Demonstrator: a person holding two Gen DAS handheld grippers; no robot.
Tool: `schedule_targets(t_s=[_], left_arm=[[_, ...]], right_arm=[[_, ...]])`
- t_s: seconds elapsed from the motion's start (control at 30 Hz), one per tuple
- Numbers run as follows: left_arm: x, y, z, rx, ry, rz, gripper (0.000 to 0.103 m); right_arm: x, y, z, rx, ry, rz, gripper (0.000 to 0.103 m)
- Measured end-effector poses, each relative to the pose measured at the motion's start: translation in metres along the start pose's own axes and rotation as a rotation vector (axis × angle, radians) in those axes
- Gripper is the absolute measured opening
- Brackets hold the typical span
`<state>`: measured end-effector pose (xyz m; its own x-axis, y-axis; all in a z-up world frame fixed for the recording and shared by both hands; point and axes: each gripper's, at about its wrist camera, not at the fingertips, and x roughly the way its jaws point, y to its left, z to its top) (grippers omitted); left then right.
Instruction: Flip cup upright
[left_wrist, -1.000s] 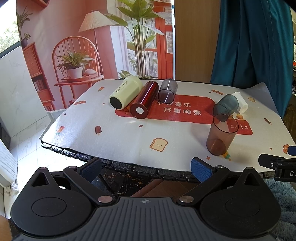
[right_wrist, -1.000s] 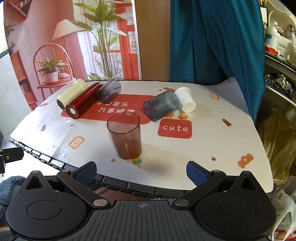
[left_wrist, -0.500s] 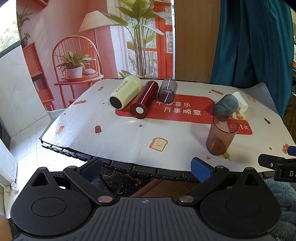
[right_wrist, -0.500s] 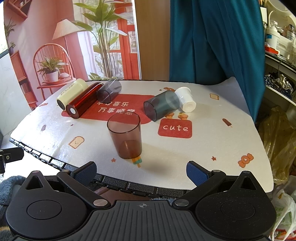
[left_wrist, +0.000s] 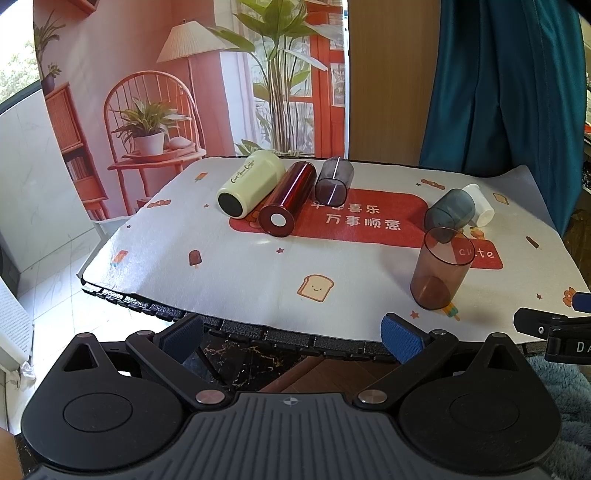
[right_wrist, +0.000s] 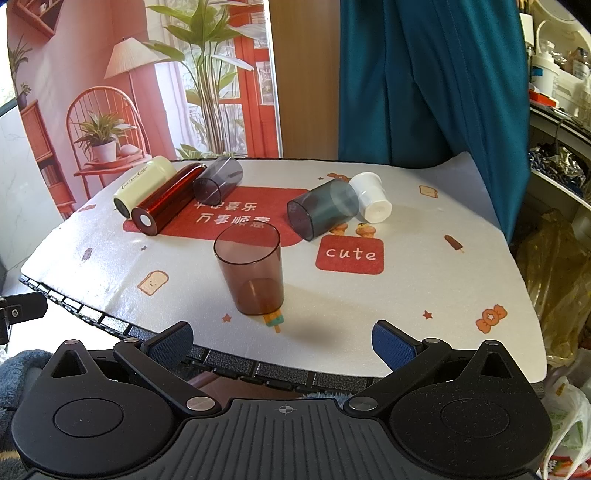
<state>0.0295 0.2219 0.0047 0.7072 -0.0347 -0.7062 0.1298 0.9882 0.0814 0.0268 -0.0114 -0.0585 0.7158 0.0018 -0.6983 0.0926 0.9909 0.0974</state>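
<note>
A brown see-through cup (right_wrist: 251, 269) stands upright near the table's front edge; it also shows in the left wrist view (left_wrist: 441, 271). A grey-blue cup (right_wrist: 323, 208) and a white cup (right_wrist: 371, 197) lie on their sides behind it. A cream tumbler (left_wrist: 249, 184), a red tumbler (left_wrist: 288, 199) and a smoky cup (left_wrist: 334, 181) lie on their sides at the back left. My left gripper (left_wrist: 291, 338) and my right gripper (right_wrist: 282, 343) are both open and empty, held back off the table's front edge.
The table carries a white printed mat (right_wrist: 424, 266) with red panels. A teal curtain (right_wrist: 424, 81) hangs behind. Shelves and plastic bags (right_wrist: 557, 258) crowd the right side. The right gripper's finger (left_wrist: 546, 325) shows at the right edge of the left wrist view.
</note>
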Motion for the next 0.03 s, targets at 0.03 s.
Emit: schedule_targets(t_s=[0.03], left_arm=[[-0.0001, -0.0003, -0.0002, -0.001, 0.001, -0.001, 0.103]], right_arm=[[0.0000, 0.0000, 0.0000, 0.000, 0.000, 0.000, 0.103]])
